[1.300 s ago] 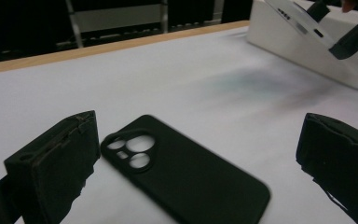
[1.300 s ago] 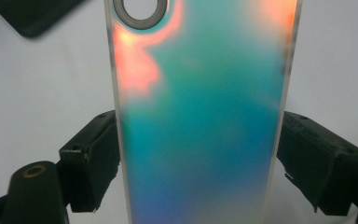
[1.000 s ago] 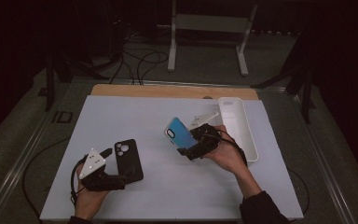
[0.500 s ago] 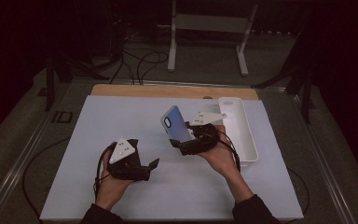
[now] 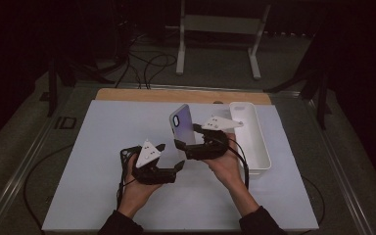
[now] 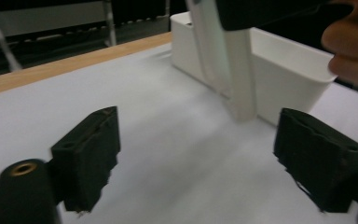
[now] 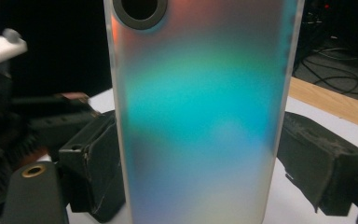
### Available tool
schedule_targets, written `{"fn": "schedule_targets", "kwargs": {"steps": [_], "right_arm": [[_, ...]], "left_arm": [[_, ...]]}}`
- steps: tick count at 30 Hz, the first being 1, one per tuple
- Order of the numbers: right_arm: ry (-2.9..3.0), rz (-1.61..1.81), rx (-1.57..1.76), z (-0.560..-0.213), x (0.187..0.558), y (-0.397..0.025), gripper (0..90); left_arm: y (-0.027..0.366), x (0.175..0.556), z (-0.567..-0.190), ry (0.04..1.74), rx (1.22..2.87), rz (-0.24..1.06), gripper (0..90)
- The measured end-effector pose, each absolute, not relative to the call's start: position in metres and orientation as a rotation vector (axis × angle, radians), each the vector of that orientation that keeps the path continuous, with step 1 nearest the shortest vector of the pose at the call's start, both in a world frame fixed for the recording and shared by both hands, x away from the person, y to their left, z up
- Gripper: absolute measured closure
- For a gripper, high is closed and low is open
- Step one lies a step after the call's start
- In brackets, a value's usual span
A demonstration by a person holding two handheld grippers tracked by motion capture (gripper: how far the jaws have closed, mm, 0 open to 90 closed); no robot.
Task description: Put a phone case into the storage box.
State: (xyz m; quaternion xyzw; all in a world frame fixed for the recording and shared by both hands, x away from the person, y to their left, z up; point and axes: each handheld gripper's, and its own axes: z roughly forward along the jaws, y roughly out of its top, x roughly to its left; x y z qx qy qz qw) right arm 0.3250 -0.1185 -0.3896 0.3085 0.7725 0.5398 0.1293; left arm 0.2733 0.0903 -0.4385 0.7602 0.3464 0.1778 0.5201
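My right gripper (image 5: 183, 144) is shut on the lower end of an iridescent phone case (image 5: 182, 122) and holds it upright above the middle of the table. Up close, the case (image 7: 200, 116) shimmers teal, blue and orange, with a round camera hole at its top, and both jaws of the right gripper (image 7: 200, 172) press its sides. My left gripper (image 5: 172, 155) is open and holds nothing, just to the left of and below the case. Between the wide-apart jaws of the left gripper (image 6: 209, 154), the case's pale edge (image 6: 235, 70) shows ahead.
A white mat (image 5: 88, 161) covers the table, with a wooden strip (image 5: 142, 94) along its far edge. A long white tray (image 5: 267, 147) stands right of my right hand, also seen ahead in the left gripper view (image 6: 284, 70). Cables and a stand lie beyond the table.
My left gripper has moved right from the mat's left side to close beside the right gripper. The right gripper has tipped the phone case from slanted to upright and shifted slightly left.
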Motion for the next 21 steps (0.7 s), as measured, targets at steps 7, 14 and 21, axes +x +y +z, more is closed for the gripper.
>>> {"fn": "schedule_targets", "kwargs": {"steps": [7,14,21], "right_arm": [[2.205,1.622,0.906,-0.391,0.318,-0.115,17.1],[2.182,1.637,0.908,-0.395,0.314,-0.112,17.0],[2.184,1.636,0.911,-0.397,0.313,-0.109,16.9]], "left_arm": [[0.084,0.275,-0.439,0.828,1.771,0.372,41.4],[0.081,0.275,-0.439,0.843,1.696,0.361,58.1],[0.080,0.275,-0.441,0.857,1.690,0.354,77.3]]}}
